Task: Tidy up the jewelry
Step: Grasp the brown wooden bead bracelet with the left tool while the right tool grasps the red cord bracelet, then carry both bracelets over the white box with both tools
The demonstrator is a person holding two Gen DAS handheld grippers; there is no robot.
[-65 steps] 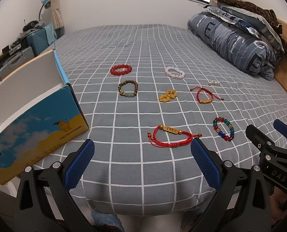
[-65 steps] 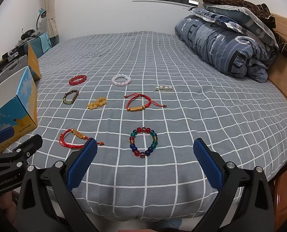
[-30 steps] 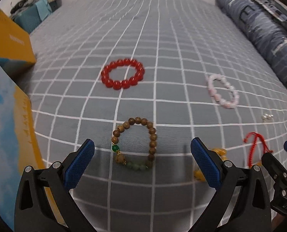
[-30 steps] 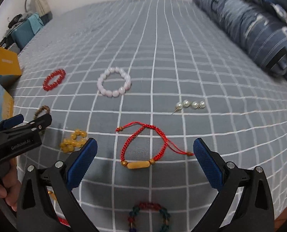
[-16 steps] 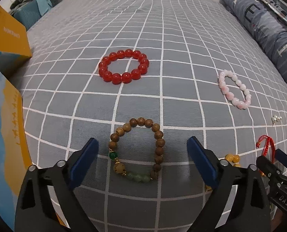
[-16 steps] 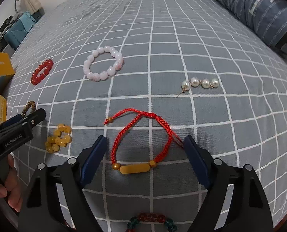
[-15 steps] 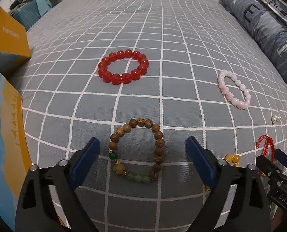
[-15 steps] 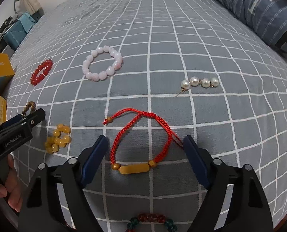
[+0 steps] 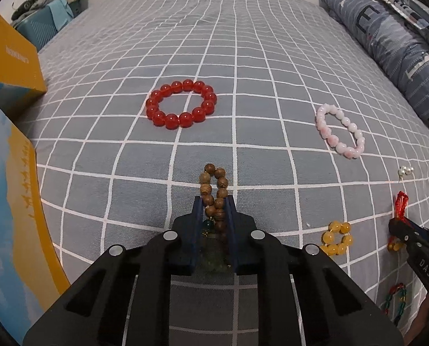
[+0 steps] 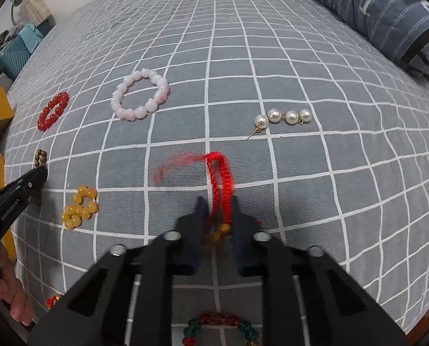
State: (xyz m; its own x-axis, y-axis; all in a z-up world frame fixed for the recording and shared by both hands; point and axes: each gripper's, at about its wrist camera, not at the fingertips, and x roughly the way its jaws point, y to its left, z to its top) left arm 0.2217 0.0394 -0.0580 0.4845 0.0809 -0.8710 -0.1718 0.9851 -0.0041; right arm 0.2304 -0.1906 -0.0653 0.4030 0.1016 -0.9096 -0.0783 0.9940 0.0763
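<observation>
My left gripper point(image 9: 213, 201) is shut on the brown wooden bead bracelet point(image 9: 214, 186), squeezed into a narrow loop on the grey checked bedspread point(image 9: 243, 57). My right gripper point(image 10: 217, 201) is shut on the red cord bracelet point(image 10: 220, 173), pinched near its amber beads; its loose end is blurred. A red bead bracelet point(image 9: 181, 103), a pink bead bracelet point(image 9: 339, 134) and a yellow bead cluster point(image 9: 337, 238) lie around. The pearl earring point(image 10: 283, 118) lies ahead of the right gripper.
A blue and yellow box point(image 9: 12, 201) stands at the left, with an orange box point(image 9: 9, 57) behind it. A multicoloured bead bracelet point(image 10: 220, 328) lies under the right gripper. A folded blue quilt point(image 9: 387, 43) lies at the far right.
Both grippers have closed: the left on the brown bead bracelet, squeezing it narrow, the right on the red cord bracelet, bunching it up. Both moved slightly forward and down.
</observation>
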